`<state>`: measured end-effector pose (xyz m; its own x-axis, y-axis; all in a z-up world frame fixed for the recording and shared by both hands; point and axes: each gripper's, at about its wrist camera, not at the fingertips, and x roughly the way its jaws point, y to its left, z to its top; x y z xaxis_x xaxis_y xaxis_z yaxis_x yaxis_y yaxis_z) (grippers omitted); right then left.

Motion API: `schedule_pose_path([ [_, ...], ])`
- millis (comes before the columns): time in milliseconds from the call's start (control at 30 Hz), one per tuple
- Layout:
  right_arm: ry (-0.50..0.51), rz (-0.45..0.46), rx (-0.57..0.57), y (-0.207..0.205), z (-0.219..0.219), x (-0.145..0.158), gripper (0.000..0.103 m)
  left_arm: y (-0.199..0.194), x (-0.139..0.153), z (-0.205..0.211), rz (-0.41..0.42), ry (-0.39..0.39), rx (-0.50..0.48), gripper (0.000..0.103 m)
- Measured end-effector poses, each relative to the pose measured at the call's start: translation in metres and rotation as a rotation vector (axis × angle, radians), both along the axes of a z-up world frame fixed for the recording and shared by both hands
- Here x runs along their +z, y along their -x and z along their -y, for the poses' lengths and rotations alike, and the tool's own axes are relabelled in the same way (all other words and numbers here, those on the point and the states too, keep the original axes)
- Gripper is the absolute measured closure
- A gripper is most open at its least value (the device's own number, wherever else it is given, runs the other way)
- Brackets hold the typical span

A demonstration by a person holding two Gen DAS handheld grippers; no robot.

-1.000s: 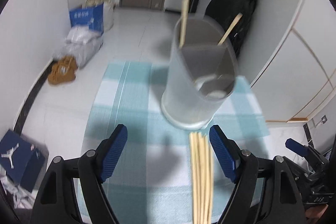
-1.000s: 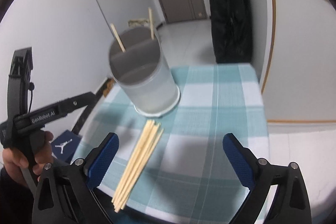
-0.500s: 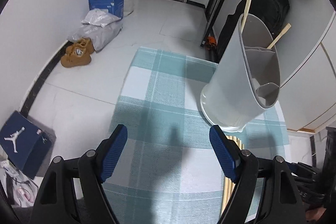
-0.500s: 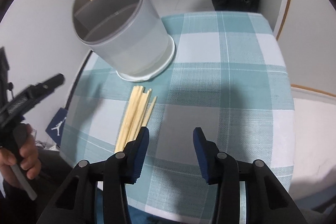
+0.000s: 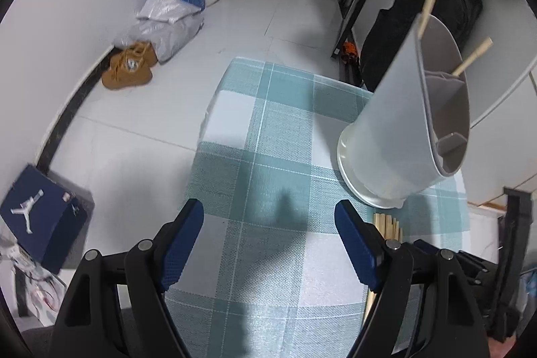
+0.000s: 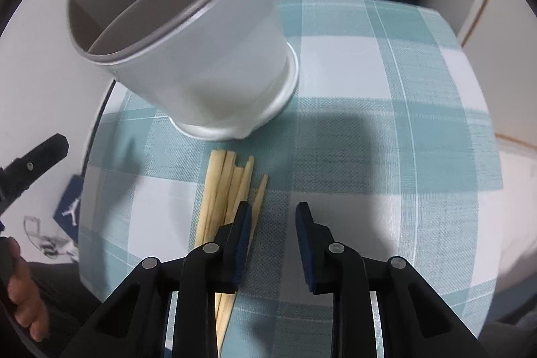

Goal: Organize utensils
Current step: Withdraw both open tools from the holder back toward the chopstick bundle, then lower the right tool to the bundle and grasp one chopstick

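Right gripper (image 6: 272, 217) is closing on nothing; the loose chopsticks (image 6: 224, 187) lie just outside its left finger, below the holder (image 6: 201, 56). Only the left view shows the left gripper (image 5: 268, 225) wide open and empty, plus two chopsticks (image 5: 428, 5) in the holder.

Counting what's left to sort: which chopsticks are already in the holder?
The two chopsticks standing in the grey holder, tips above its rim; the others lie bundled on the checked cloth.
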<state>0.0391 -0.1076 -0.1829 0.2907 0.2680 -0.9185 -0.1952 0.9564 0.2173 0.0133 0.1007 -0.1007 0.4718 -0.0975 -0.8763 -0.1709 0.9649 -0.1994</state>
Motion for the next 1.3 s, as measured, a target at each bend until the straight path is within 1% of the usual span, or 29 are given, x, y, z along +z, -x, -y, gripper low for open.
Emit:
schedule_pose_path([
  [67,0.054,-0.005,0.012,-0.001,-0.006,0.0,0.081,-0.003,-0.001,-0.004,-0.01,0.018,0.014,0.026],
  [167,0.094,-0.007,0.013,0.0,-0.012,0.0,0.081,-0.004,-0.001,-0.007,-0.016,0.019,0.028,0.026],
  [300,0.186,0.018,0.065,0.002,-0.027,-0.003,0.082,-0.004,-0.001,-0.009,-0.024,0.036,0.038,0.026],
  [433,0.18,0.01,0.038,-0.005,-0.029,-0.004,0.082,-0.006,-0.006,-0.01,-0.046,0.033,0.047,0.026],
  [533,0.183,0.02,0.027,-0.009,-0.034,-0.004,0.085,-0.008,-0.008,-0.01,-0.057,0.035,0.049,0.026],
  [567,0.169,0.021,0.018,-0.01,-0.033,-0.004,0.094,-0.009,-0.009,-0.009,-0.06,0.031,0.047,0.026],
  [600,0.139,0.014,0.006,-0.01,-0.031,-0.004,0.098,-0.009,-0.009,-0.009,-0.063,0.027,0.046,0.026],
  [633,0.116,0.009,-0.005,-0.011,-0.028,-0.004,0.099,-0.009,-0.01,-0.007,-0.066,0.021,0.042,0.026],
  [733,0.078,0.017,-0.014,-0.012,-0.019,-0.006,0.1,-0.009,-0.012,-0.002,-0.075,0.014,0.022,0.026],
  [800,0.045,0.018,-0.034,-0.015,-0.003,-0.005,0.1,-0.007,-0.013,0.003,-0.08,0.016,0.001,0.026],
  [900,-0.054,0.027,-0.093,-0.018,0.017,0.0,0.1,-0.005,-0.016,0.015,-0.089,0.022,-0.055,0.026],
  [1033,-0.207,0.066,-0.167,-0.019,0.054,0.011,0.1,-0.002,-0.023,0.039,-0.118,0.045,-0.152,0.026],
  [1133,-0.306,0.098,-0.217,-0.02,0.082,0.018,0.1,0.0,-0.027,0.055,-0.133,0.057,-0.2,0.026],
  [1167,-0.353,0.113,-0.235,-0.019,0.091,0.021,0.1,0.001,-0.028,0.057,-0.135,0.051,-0.207,0.026],
  [1233,-0.411,0.139,-0.25,-0.012,0.102,0.023,0.1,0.002,-0.03,0.063,-0.144,0.036,-0.22,0.026],
  [1300,-0.463,0.177,-0.257,-0.008,0.122,0.023,0.1,0.004,-0.034,0.068,-0.153,0.038,-0.228,0.026],
])
